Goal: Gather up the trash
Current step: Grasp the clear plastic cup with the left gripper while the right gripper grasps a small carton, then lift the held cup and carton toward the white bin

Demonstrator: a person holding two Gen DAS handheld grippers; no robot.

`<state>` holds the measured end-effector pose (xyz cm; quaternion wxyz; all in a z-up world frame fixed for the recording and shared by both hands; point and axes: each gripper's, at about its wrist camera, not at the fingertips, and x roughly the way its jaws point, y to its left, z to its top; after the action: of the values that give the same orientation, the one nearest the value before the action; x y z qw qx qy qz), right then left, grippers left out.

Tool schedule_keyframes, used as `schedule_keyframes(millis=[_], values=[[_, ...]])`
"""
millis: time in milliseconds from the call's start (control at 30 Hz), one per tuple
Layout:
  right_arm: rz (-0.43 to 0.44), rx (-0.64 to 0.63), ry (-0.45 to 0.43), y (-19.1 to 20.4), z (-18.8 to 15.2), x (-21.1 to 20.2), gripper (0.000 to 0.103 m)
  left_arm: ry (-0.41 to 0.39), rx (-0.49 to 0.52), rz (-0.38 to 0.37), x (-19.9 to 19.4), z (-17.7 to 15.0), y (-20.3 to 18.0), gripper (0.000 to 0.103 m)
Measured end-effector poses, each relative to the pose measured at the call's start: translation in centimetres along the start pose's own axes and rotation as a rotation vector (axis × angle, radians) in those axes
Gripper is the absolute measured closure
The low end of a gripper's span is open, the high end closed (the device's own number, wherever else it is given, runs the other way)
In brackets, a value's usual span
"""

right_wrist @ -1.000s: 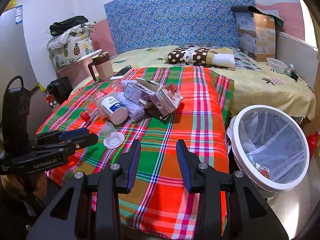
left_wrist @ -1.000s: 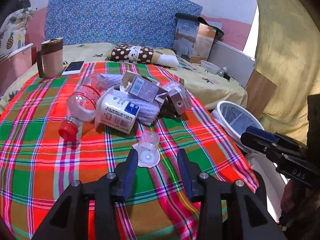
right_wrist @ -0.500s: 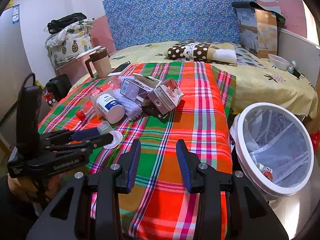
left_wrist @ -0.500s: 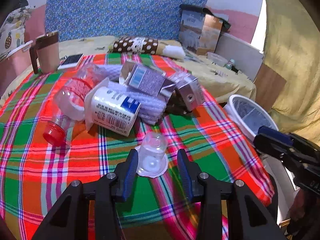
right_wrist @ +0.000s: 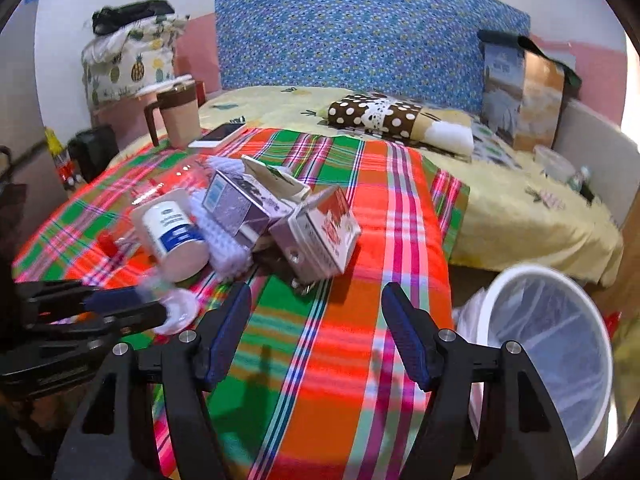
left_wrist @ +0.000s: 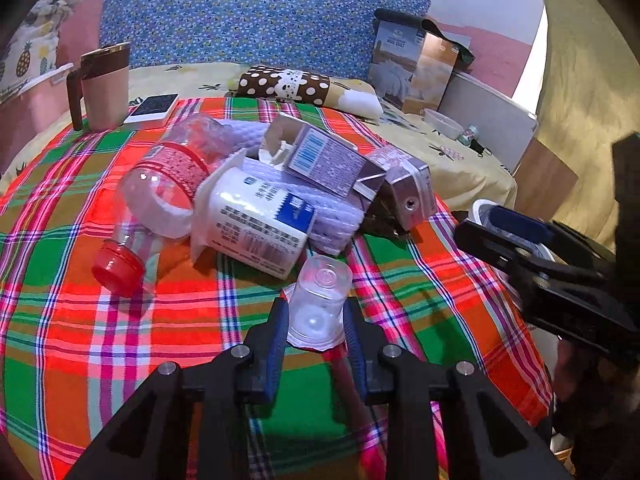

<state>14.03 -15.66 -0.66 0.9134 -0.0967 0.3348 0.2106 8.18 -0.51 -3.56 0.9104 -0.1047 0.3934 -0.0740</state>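
clear plastic marks the small jelly cup (left_wrist: 318, 304) lying on the red, green and pink plaid cloth (left_wrist: 80, 320), just in front of the trash pile. the left gripper (left_wrist: 314, 320) has its blue-padded jaws on either side of the cup and closing, the pads at its sides but not clearly pressing. behind it lie a white labelled canister (left_wrist: 256, 224), a clear bottle with a red cap (left_wrist: 160, 188) and purple cartons (left_wrist: 324, 160). the right gripper (right_wrist: 316, 320) hangs over bare cloth, jaws opening wide with nothing between them, beside the white lined bin (right_wrist: 552, 344)
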Motion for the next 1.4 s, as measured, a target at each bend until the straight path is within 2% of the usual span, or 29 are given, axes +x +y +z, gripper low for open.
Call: schedule_keyframes(millis=[233,567,667,900,1133,1300,1400], values=[[-0.020,-0.062,0.007,1.0,0.7,1.7,0.035,-0.007,-0.025,-0.009,-0.3,0.1,1.4,0.075],[-0.072,-0.108,0.033,1.2,1.4,3.5,0.047,-0.006,-0.056,-0.041,0.1,0.2,2.6,0.075],[-0.079,-0.108,0.040,1.2,1.5,3.9,0.056,-0.005,-0.057,-0.047,0.2,0.3,2.7,0.075],[-0.094,-0.082,0.019,0.8,1.6,3.1,0.060,-0.010,-0.055,-0.048,0.2,0.3,2.7,0.075],[-0.070,-0.029,-0.009,0.1,0.9,1.2,0.061,-0.013,-0.044,-0.046,-0.4,0.1,1.9,0.075],[-0.016,0.048,-0.014,-0.8,0.2,-0.2,0.063,-0.010,-0.028,-0.044,-0.8,-0.2,0.9,0.075],[0.045,0.131,0.000,-1.8,-0.6,-0.9,0.063,-0.010,-0.016,-0.045,-1.2,-0.3,0.2,0.075]])
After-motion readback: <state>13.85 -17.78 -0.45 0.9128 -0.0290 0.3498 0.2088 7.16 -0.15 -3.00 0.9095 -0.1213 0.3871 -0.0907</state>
